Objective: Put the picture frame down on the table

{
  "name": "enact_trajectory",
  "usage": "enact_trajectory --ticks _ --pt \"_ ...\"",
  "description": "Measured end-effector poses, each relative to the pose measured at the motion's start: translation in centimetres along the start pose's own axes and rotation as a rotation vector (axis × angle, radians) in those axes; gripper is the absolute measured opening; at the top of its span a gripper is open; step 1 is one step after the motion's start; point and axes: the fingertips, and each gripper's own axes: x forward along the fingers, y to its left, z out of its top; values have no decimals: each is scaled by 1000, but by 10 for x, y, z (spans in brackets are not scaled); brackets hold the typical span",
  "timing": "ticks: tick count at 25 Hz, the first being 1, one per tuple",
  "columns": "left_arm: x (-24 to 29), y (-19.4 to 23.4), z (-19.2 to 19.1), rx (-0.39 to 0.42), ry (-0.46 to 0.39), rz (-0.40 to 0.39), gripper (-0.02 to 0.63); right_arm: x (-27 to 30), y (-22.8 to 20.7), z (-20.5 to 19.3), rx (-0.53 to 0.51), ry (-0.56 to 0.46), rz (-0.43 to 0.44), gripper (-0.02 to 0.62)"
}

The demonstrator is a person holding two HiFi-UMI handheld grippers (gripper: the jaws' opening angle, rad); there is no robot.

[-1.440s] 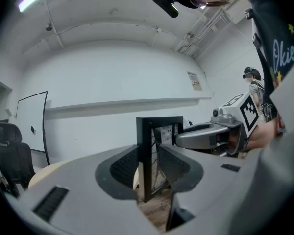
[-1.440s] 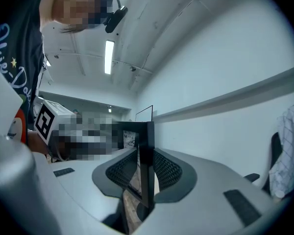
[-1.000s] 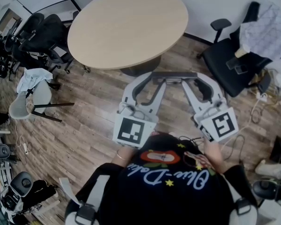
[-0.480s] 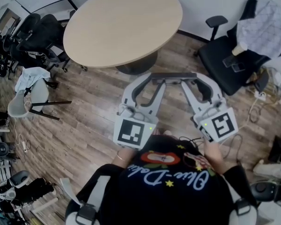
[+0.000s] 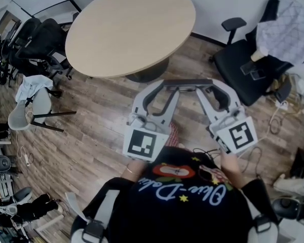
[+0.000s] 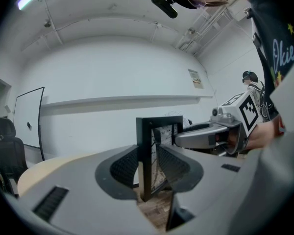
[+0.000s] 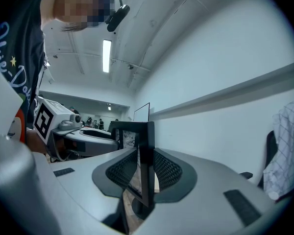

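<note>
Picture frame, upright, clamped at both side edges: the left gripper and right gripper each close on one edge, sharing its weight and keeping it level. It hangs over the wooden floor, and the round bench lies just ahead.

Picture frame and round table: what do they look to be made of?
The picture frame has a plain black matte border, either painted wood or plastic; I cannot tell which. A clear pane, glass or acrylic, covers a print. The round table has a smooth, even, pale wood-tone top, likely laminate or veneer.
</note>
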Motion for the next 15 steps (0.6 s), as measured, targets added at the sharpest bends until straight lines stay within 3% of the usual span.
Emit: enact_trajectory --ticks 15 --pt "94 61 2 10 -28 -47 129 74 -80 2 -23 7 -43 84"
